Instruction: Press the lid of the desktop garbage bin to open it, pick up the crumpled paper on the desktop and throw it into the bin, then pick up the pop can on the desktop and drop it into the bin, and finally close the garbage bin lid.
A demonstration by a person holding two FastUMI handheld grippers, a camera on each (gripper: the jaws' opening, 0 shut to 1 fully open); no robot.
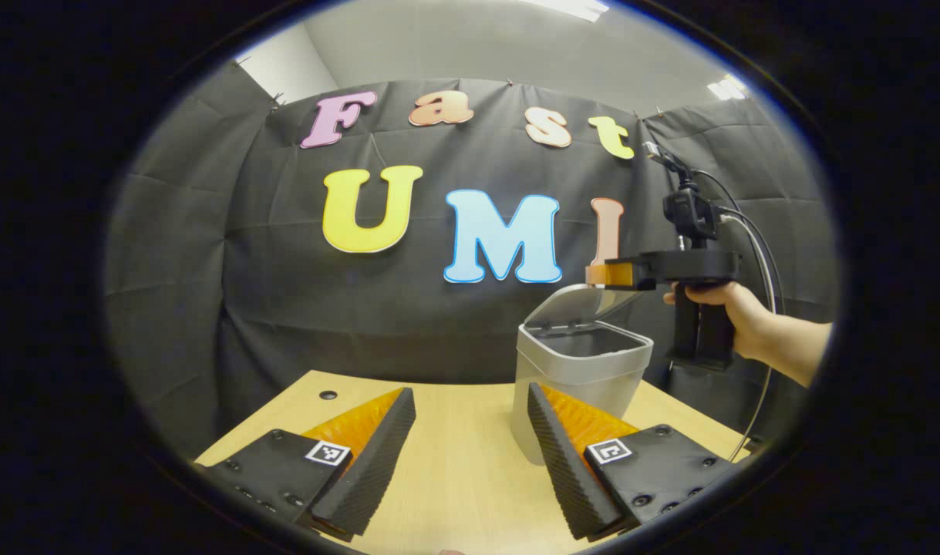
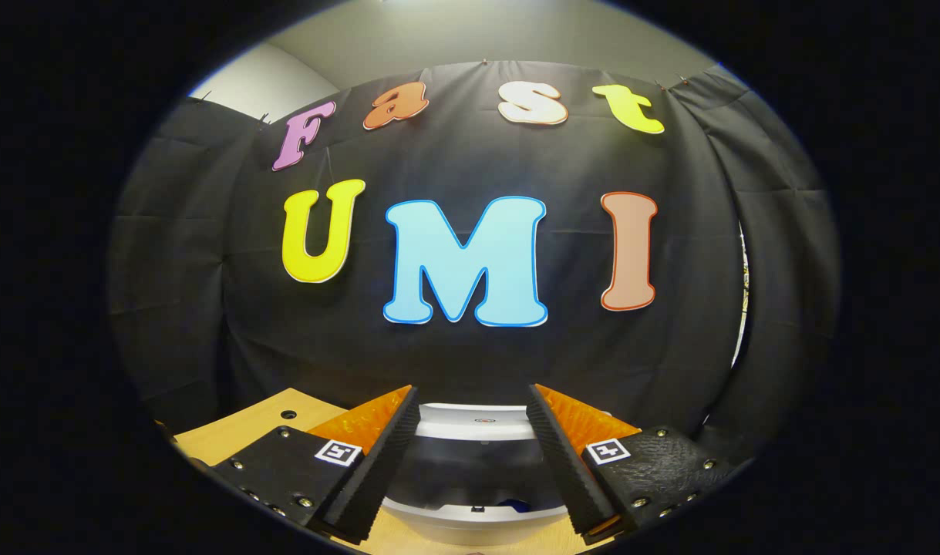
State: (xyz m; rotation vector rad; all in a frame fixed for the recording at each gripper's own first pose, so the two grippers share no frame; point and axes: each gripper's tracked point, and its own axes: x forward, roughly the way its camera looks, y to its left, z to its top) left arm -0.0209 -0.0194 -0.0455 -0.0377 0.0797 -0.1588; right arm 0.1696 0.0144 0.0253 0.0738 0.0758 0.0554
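Meanwhile, the right gripper (image 2: 471, 455) is hovering wide apart, empty, above the open bin (image 1: 577, 370). Its lid (image 1: 581, 302) is standing raised on the far side. Nearer, the left gripper (image 1: 470, 455) is gaping empty over the table (image 1: 462, 478).

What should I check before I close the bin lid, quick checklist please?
1. Lid raised behind the bin mouth: ok.
2. Right tool open and empty, hovering over the bin: ok.
3. Left tool open and empty above the table: ok.
4. Paper and can inside the bin: cannot tell, the inside looks dark in the right gripper view.
5. Nothing poking above the rim to block the lid: ok.
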